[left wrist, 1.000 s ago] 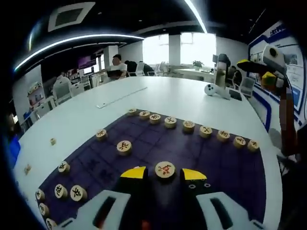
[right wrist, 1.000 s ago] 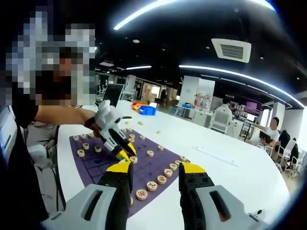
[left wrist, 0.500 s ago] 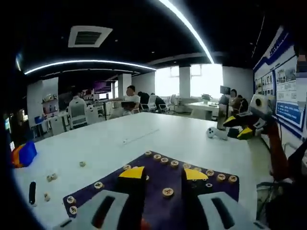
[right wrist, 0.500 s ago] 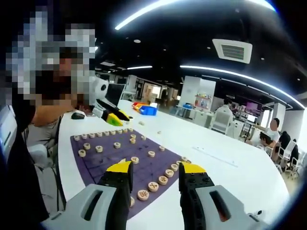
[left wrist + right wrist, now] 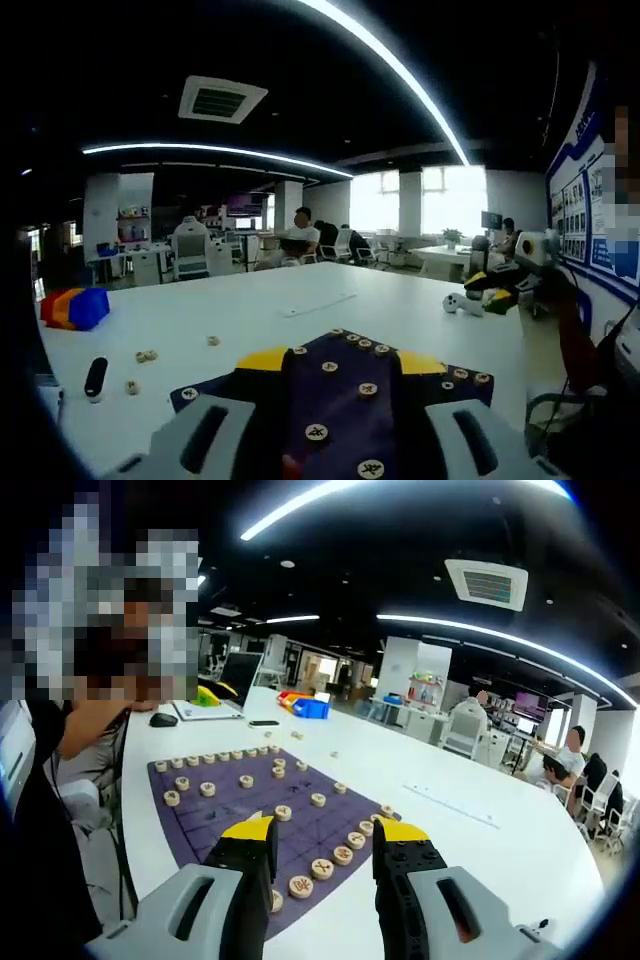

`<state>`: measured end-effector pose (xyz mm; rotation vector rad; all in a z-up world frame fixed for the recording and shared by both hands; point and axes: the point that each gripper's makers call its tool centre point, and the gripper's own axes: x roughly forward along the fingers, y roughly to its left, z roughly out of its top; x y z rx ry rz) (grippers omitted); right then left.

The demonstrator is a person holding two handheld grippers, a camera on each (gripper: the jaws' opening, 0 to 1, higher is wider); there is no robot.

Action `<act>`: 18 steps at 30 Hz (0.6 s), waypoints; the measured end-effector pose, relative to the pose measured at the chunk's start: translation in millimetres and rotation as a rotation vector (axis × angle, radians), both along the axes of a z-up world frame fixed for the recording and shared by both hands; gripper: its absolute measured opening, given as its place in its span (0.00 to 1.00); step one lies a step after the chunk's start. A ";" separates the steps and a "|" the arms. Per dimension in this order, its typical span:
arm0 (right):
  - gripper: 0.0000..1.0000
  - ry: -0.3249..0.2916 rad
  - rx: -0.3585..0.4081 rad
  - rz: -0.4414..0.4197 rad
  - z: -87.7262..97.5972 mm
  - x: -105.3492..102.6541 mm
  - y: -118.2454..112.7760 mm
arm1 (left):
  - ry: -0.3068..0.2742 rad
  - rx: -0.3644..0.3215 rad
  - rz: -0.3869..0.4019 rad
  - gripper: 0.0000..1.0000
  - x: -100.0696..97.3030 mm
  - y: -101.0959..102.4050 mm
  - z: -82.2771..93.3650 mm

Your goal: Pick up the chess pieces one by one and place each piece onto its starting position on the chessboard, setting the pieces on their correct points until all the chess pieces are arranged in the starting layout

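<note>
A purple chessboard mat (image 5: 335, 405) lies on the white table under my left gripper (image 5: 340, 361), which hangs open above it with nothing between its yellow-tipped jaws. Round wooden pieces (image 5: 316, 432) sit on the mat below, and a row of them (image 5: 352, 340) lines the far edge. My right gripper (image 5: 325, 830) is open and empty over the near corner of the board (image 5: 225, 805), just above a row of pieces (image 5: 322, 867). Another row (image 5: 215, 758) lines the opposite side. Loose pieces (image 5: 146, 355) lie on the table beside the mat.
A black mouse-like object (image 5: 95, 377) and a coloured bin (image 5: 73, 307) are off the board's left. The right gripper (image 5: 505, 282) shows far right, near a white controller (image 5: 460, 303). A person sits by the board's far end, with a mouse (image 5: 160, 720) and a blue bin (image 5: 308, 709) there.
My left gripper has risen and drawn back from the board, leaving behind the piece that sat between its jaws. In the right gripper view it has left the board towards the person.
</note>
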<state>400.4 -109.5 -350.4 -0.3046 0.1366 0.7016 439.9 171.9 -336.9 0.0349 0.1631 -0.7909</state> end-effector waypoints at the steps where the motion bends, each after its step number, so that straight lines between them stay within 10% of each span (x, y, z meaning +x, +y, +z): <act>1: 0.39 0.001 -0.001 0.000 -0.3 0.0 0.1 | 0.002 -0.003 0.006 0.42 -1.9 1.4 -1.2; 18: 0.39 -0.001 -0.001 0.004 0.0 -0.9 0.6 | 0.002 -0.019 0.052 0.48 -7.5 22.4 -4.2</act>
